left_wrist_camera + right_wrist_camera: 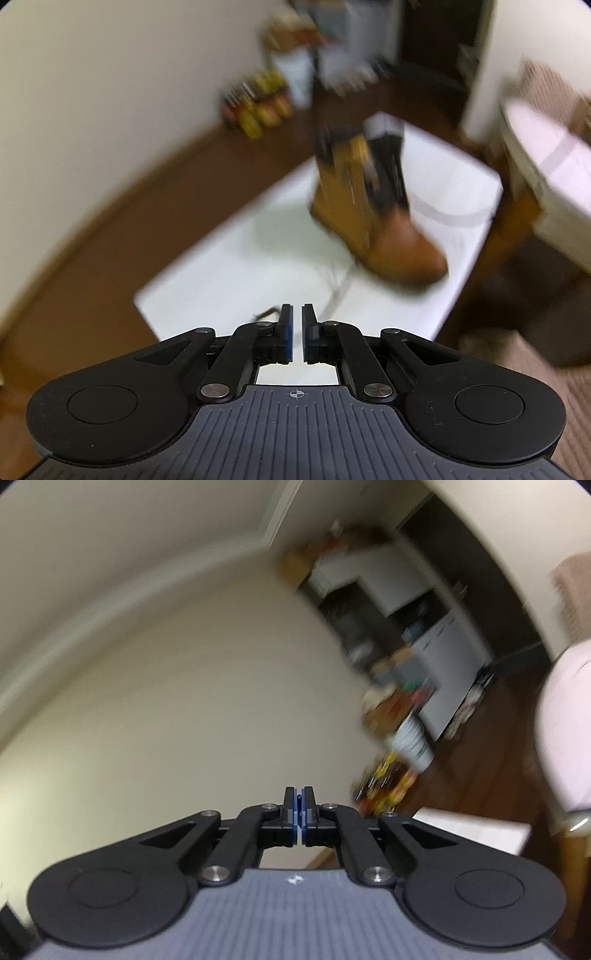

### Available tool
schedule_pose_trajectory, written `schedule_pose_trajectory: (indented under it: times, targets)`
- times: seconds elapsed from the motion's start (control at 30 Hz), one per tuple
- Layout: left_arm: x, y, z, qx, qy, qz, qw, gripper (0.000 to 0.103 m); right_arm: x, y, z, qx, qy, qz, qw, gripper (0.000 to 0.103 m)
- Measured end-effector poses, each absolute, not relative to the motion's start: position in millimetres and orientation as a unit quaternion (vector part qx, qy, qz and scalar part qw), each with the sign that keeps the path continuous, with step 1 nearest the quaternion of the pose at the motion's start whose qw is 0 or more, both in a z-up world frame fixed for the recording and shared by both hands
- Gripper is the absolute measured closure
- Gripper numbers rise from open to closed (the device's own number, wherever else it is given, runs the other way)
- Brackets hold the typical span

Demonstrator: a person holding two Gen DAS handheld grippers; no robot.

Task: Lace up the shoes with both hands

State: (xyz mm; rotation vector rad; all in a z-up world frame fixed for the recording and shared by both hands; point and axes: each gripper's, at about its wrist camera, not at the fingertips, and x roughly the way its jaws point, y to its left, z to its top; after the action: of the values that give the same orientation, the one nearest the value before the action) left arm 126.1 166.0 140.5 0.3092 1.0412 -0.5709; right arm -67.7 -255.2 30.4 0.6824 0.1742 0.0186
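Black linkages and blue pads of the left tongs [296, 334] fill the bottom of the left wrist view, the two jaws standing a narrow way apart with nothing between them. They point steeply down at a white worktop [229, 266]. Just left of the tips a dark cord end [266, 312] pokes out beside the tongs, not gripped by them. A pale lace [341, 288] runs from just right of the tips across the worktop toward the toe of the boot [373, 218].

That boot is tan with a more orange-brown rounded toe, a tall shaft and a dark band at the collar and down the lacing side. It stands upright on the far part of the worktop, toe toward the lower right, well apart from the tongs. Blur hides the eyelets and how far it is laced.

In the right wrist view, the right tongs [298, 814] are closed almost fully, pads nearly meeting, with a small dark speck at the tip between them; what it is cannot be told. They are tilted up at a cream wall [166, 683], with a corner of the worktop at the lower right and no boot in sight.
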Motion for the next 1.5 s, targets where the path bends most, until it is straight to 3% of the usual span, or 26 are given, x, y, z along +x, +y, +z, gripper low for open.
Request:
schedule_pose_trajectory:
  times: [0.07,0.2,0.53,0.6,0.7,0.87,1.27,1.33,1.4,1.5]
  targets:
    - [147,178,99,0.150,0.531,-0.302,0.777,0.086,-17,-208,-10,0.327,0.142,0.031,0.934,0.100]
    - [161,201,63,0.174,0.551,-0.339,0.743,0.083,51,-137,-86,0.332,0.233,0.058,0.912,0.100]
    - [181,243,30,0.171,0.556,-0.397,0.711,0.083,110,-25,-218,0.309,0.412,0.108,0.850,0.099]
    - [183,237,27,0.182,0.547,-0.408,0.708,0.083,112,-12,-239,0.316,0.445,0.113,0.830,0.086]
    - [184,215,18,0.198,0.533,-0.435,0.698,0.082,101,-11,-246,0.343,0.471,0.111,0.805,0.070]
    - [175,175,7,0.214,0.506,-0.476,0.687,0.082,80,-44,-234,0.353,0.477,0.074,0.802,0.070]
    - [151,136,-30,0.261,0.532,-0.468,0.656,0.083,78,-112,-245,0.366,0.481,0.033,0.796,0.070]
    - [150,133,-31,0.271,0.532,-0.463,0.655,0.085,80,-114,-249,0.371,0.481,0.042,0.793,0.071]
    - [151,130,-31,0.284,0.533,-0.450,0.658,0.100,83,-118,-249,0.376,0.482,0.048,0.790,0.071]
    - [153,127,-29,0.288,0.539,-0.435,0.661,0.101,88,-123,-255,0.391,0.485,0.059,0.780,0.073]
